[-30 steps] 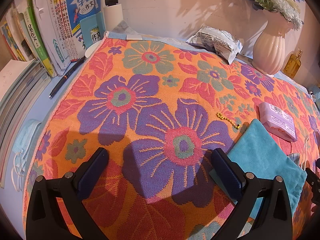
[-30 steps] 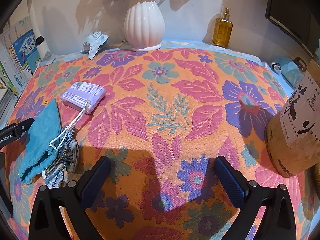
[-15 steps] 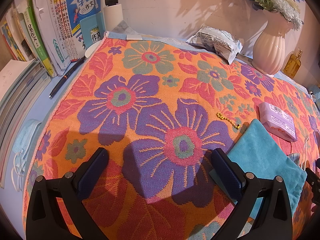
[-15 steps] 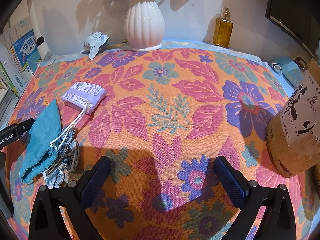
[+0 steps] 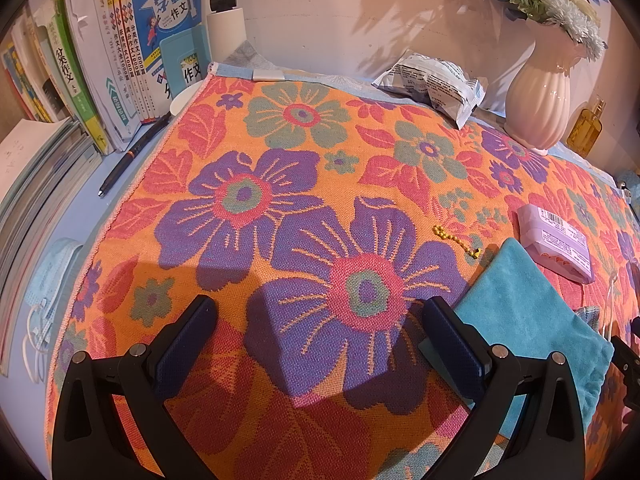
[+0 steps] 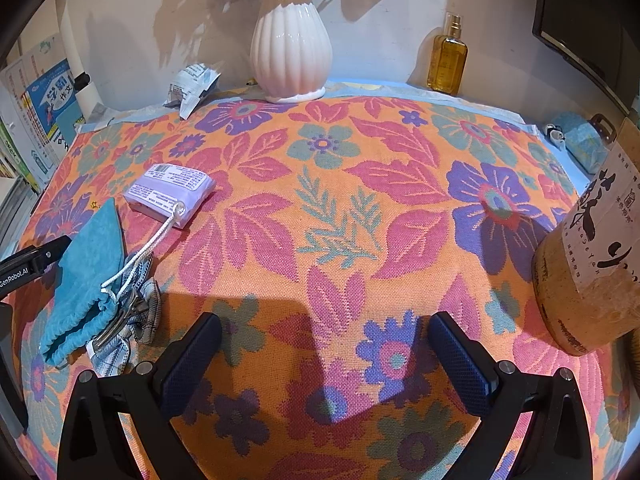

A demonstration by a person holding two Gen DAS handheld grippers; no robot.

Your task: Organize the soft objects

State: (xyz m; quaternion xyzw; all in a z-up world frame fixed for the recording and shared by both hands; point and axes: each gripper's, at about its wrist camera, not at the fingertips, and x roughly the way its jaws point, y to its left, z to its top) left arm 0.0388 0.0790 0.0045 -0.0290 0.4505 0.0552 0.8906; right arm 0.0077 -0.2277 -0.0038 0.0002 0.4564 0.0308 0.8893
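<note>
A teal drawstring pouch [image 5: 532, 320] lies flat on the flowered cloth [image 5: 280, 208]; it also shows in the right wrist view [image 6: 88, 276], with its white cord [image 6: 152, 244] running toward a lilac tissue pack [image 6: 170, 192], also in the left wrist view [image 5: 556, 242]. A plaid hair scrunchie with a metal clip [image 6: 128, 320] lies beside the pouch mouth. My left gripper [image 5: 320, 340] is open and empty, its right finger at the pouch's left edge. My right gripper [image 6: 324, 356] is open and empty over bare cloth, right of the pouch.
Books [image 5: 120, 60] and a pen [image 5: 132, 156] stand at the left; a face mask [image 5: 48, 280] lies off the cloth. A crumpled packet [image 5: 432, 80], white vase [image 6: 292, 52], perfume bottle [image 6: 446, 56], brown jar [image 6: 592, 264] and yellow bead chain [image 5: 456, 240] are around.
</note>
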